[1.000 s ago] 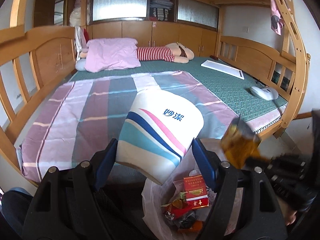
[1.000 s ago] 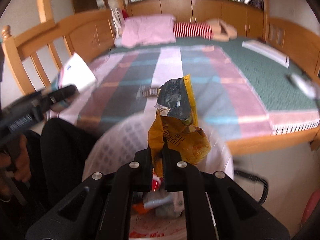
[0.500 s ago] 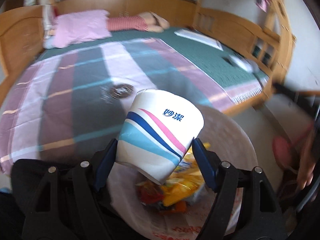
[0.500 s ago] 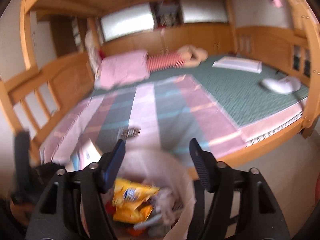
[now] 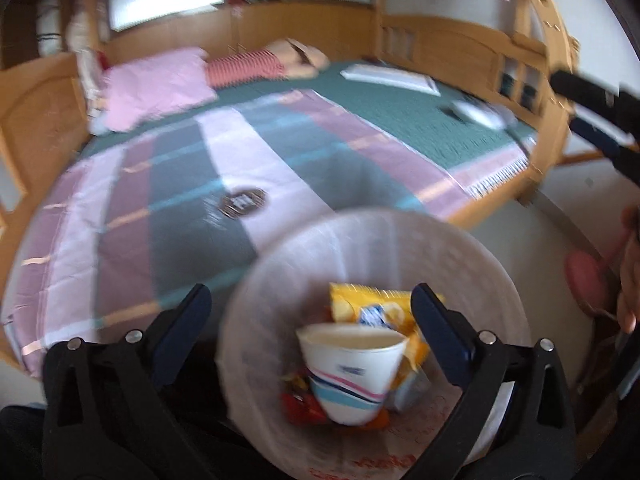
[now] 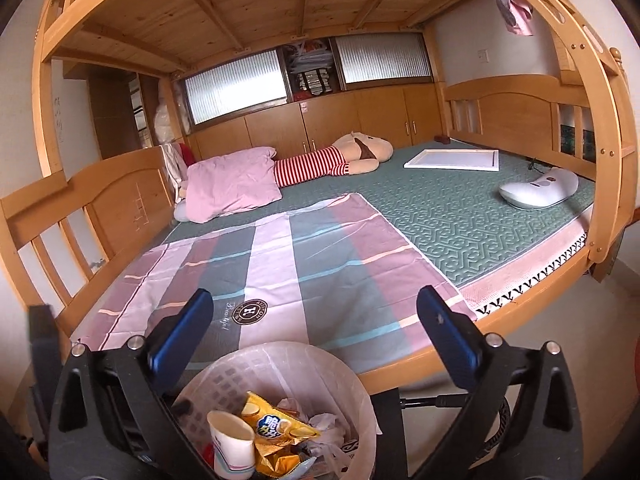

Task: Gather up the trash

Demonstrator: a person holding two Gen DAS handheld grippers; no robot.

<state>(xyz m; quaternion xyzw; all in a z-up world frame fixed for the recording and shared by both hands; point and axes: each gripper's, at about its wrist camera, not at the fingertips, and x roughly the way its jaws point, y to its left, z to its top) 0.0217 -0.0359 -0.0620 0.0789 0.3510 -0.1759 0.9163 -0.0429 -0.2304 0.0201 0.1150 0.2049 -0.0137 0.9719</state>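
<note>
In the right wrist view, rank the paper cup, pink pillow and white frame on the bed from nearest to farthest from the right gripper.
1. Paper cup: in the bin, just below the right gripper.
2. Pink pillow: far left of the bed.
3. White frame: far right, by the headboard.

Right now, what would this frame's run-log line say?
left gripper: open, empty | right gripper: open, empty | paper cup: upright in bin | chip bag: in bin | trash bin: beside bed

left view motion-blurred | paper cup [image 5: 352,372] print perhaps unreadable | bin [image 6: 224,372] bottom cropped
</note>
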